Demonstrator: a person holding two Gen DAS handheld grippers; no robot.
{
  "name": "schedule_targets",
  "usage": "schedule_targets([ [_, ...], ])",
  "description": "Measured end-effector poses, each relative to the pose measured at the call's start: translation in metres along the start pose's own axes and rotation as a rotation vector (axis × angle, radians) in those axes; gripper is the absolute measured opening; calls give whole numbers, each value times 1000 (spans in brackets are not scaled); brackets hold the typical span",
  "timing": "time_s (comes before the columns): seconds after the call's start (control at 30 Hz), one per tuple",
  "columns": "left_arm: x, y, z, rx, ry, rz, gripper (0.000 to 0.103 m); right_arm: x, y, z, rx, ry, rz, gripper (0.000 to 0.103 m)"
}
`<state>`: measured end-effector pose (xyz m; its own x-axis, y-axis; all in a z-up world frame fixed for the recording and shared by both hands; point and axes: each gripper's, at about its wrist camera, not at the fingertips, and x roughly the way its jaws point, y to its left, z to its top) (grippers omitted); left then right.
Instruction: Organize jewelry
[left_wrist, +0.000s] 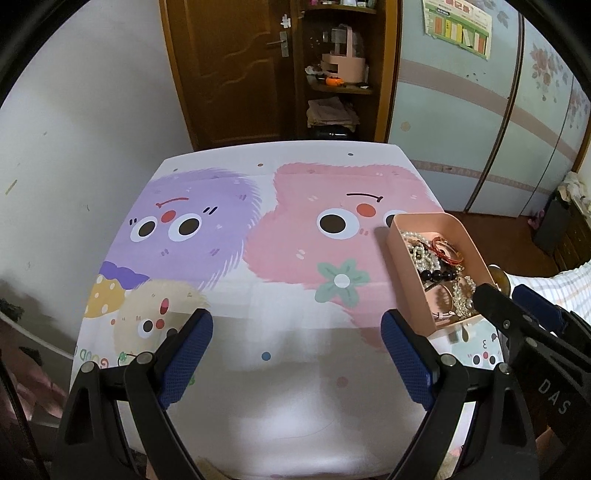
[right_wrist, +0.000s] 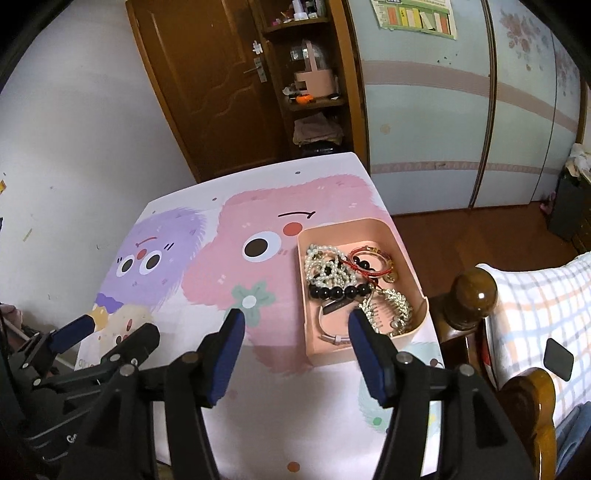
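Observation:
A pink rectangular tray sits at the right side of the table and also shows in the left wrist view. It holds a tangle of jewelry: pearl strands, red bangles, a black bead bracelet, gold pieces and a pink band. My right gripper is open and empty, above the table just in front of the tray's near end. My left gripper is open and empty over the table's near middle, left of the tray.
The table has a cartoon-monster cloth. A wooden bedpost and a checked bedspread stand right of the table. A brown door, a corner shelf and a pale wardrobe are behind.

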<state>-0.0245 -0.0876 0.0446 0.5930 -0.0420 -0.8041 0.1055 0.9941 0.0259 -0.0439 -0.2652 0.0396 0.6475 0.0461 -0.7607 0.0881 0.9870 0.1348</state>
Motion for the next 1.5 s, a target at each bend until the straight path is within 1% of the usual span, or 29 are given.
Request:
schedule_targets([
  [1.5,1,9,-12,-40,30,12,91,-2,9,-7,-3,10,-2,59],
])
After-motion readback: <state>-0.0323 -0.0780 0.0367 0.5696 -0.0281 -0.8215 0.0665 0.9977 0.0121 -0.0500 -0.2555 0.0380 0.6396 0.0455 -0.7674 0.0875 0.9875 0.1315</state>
